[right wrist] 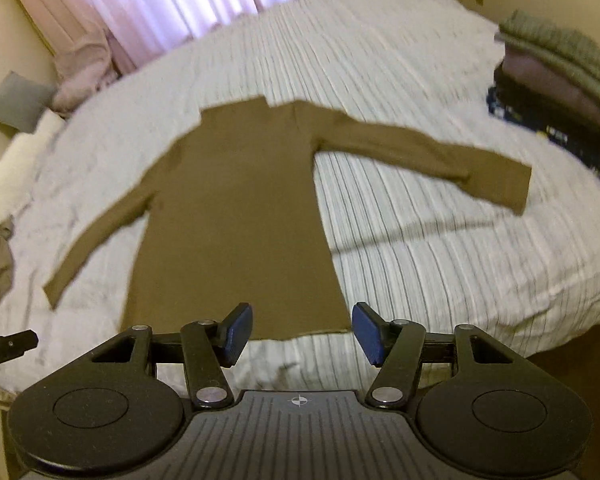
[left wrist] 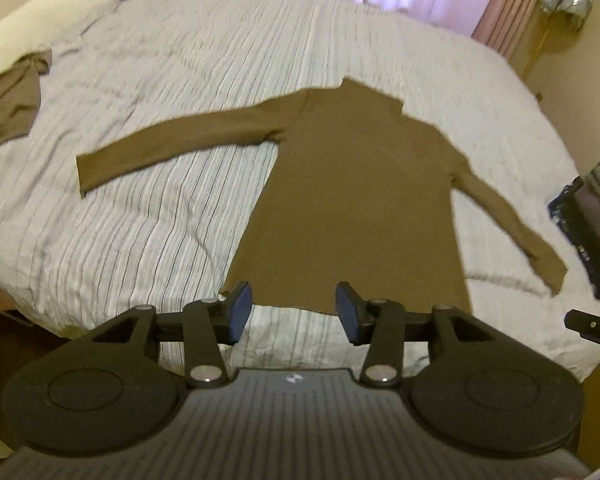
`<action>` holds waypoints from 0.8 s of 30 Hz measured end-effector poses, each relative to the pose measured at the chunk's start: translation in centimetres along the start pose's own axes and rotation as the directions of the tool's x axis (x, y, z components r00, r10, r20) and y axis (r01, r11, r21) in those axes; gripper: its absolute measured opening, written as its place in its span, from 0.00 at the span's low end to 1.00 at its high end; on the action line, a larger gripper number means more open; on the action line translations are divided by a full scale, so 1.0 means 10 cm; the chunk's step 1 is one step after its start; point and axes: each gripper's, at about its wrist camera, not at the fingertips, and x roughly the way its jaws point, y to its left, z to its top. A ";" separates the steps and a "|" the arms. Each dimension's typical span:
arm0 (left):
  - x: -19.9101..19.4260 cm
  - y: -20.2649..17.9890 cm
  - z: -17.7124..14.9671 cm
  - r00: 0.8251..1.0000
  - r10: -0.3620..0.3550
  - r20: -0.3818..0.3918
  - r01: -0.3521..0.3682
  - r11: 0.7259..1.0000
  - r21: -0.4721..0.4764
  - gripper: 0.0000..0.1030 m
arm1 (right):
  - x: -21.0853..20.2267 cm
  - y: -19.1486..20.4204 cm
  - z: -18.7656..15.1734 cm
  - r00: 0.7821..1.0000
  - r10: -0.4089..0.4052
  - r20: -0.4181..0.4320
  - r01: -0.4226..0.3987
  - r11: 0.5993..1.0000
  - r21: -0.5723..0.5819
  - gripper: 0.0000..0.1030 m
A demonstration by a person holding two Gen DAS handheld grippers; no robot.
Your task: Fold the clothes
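My left gripper hangs above the near edge of the bed, its fingers spread wide with nothing between them. My right gripper is the same: fingers apart and empty. The brown long-sleeved top lies flat on the striped cover, both sleeves out to the sides, hem toward me (the picture is blurred). A pile of folded clothes sits at the bed's right edge.
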 end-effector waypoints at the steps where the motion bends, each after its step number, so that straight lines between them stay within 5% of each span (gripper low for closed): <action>1: -0.07 -0.03 -0.01 1.000 0.000 0.002 0.000 1.000 0.001 0.43 | -0.08 0.02 0.00 1.000 0.003 0.000 -0.003 1.000 0.001 0.57; 10: -0.45 -0.25 -0.06 1.000 0.020 0.008 -0.020 0.999 0.035 0.45 | -0.59 0.07 -0.17 0.999 -0.035 0.020 0.036 0.998 -0.050 0.57; 24: -0.74 -0.23 -0.05 0.999 0.030 0.042 -0.033 0.997 0.073 0.51 | -0.71 0.30 -0.26 1.000 -0.022 0.021 0.023 0.997 -0.071 0.57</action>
